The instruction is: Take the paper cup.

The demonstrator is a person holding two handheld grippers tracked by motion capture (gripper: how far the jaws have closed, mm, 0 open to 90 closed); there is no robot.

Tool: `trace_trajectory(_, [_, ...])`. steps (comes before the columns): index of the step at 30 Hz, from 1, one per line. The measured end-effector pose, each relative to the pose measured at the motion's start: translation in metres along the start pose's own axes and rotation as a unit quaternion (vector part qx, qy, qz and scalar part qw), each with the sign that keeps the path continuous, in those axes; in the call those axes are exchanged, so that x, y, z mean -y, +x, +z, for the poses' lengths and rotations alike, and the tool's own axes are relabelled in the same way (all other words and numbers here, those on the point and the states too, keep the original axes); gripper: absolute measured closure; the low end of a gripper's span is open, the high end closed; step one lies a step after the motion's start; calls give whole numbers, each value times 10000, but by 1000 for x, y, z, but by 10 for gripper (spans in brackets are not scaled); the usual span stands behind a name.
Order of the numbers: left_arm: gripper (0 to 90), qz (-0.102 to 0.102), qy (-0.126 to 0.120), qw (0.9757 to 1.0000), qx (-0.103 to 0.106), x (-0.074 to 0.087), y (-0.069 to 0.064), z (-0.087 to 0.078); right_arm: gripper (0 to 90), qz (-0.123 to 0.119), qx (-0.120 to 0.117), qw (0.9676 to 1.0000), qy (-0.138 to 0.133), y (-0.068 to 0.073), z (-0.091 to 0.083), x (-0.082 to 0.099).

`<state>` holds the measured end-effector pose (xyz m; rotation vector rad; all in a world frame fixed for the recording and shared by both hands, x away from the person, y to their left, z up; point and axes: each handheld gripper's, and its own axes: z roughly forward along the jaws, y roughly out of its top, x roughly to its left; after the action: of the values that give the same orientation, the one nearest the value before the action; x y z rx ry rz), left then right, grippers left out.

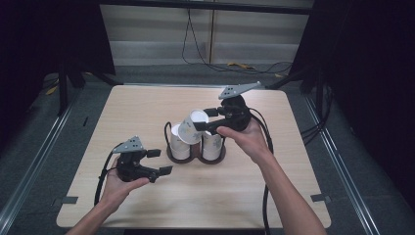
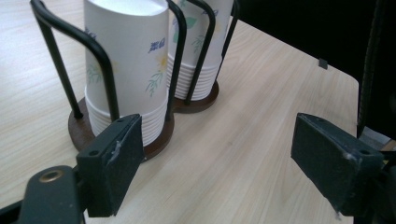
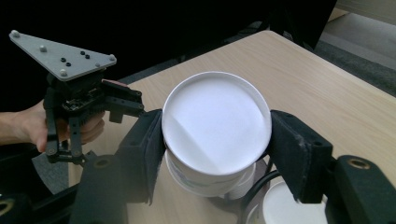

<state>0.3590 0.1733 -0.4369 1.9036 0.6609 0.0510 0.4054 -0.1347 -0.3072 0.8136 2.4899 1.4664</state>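
The right gripper point(image 1: 208, 119) clamps a white paper cup with a floral print point(image 1: 192, 126), tilted above the black wire cup rack point(image 1: 169, 131) near the table's point(image 1: 147, 205) centre. The cup looks light and easily crushed, so its side walls want a gentle grip. The left gripper point(image 1: 160, 162) stands wide and empty.

Light wooden rectangular table point(image 1: 147, 107) on grey floor point(image 1: 29, 147); black cables point(image 1: 195, 54) and yellow tape pieces point(image 1: 240, 65) lie beyond its far edge

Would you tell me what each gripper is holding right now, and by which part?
The right gripper clamps a white paper cup by its side wall, just below the closed base, above the cup stacks. The left gripper holds nothing, its jaws open.
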Motion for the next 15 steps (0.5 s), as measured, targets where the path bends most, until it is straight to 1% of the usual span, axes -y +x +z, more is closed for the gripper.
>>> trace_trajectory(1, [169, 10, 1, 10000, -1, -1, 0, 1, 382, 9, -3, 10000, -25, 2, -2, 4])
trace_trajectory(2, [169, -16, -7, 10000, 16, -2, -1, 2, 382, 9, -3, 10000, -25, 2, -2, 4])
trace_trajectory(3, [169, -4, -52, 10000, 47, -2, -2, 2, 382, -7, -15, 10000, -49, 5, -3, 9])
trace_trajectory(9, [168, 11, -91, 9999, 106, -3, -5, 2, 382, -11, -92, 9999, -125, 13, -4, 18])
trace_trajectory(12, [168, 111, -92, 9997, 175, -4, -8, 3, 382, 17, -139, 9998, -162, 16, -3, 24])
trace_trajectory(13, [168, 141, -99, 9997, 169, -4, -9, 2, 382, 34, -152, 9997, -169, 17, -2, 26])
trace_trajectory(14, [168, 169, -105, 9996, 188, -4, -11, 3, 382, 61, -159, 9997, -189, 17, -2, 29])
trace_trajectory(15, [168, 166, -111, 9996, 192, -4, -12, 3, 382, 113, -214, 9994, -230, 18, -2, 33])
